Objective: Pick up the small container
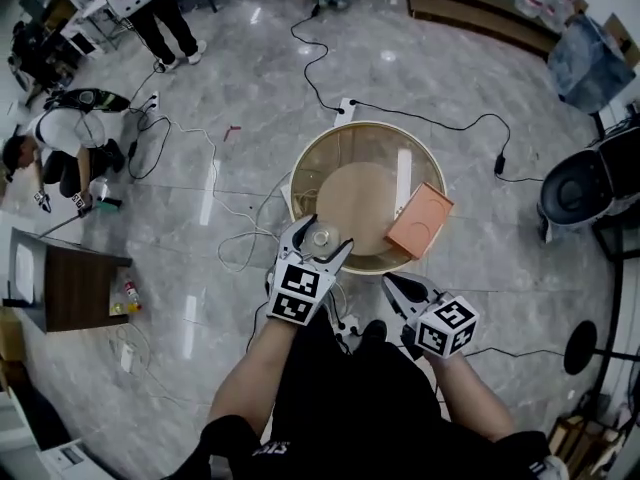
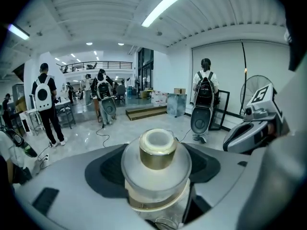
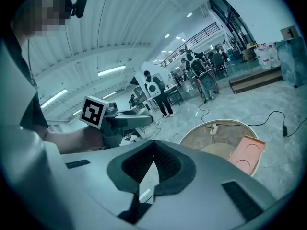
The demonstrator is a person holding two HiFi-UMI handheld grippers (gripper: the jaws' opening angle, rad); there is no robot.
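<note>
Both left gripper (image 1: 321,232) jaws clamp the gold-capped small container (image 2: 156,151).

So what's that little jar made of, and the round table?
The small container looks like see-through glass or plastic, with a shiny gold, metal-looking collar. The round table seems glass-topped, as it mirrors a ceiling light, over a tan, wood-like disc.

The left hand-held gripper (image 1: 326,236) holds the small container (image 1: 320,237) at the round table (image 1: 345,126).
</note>
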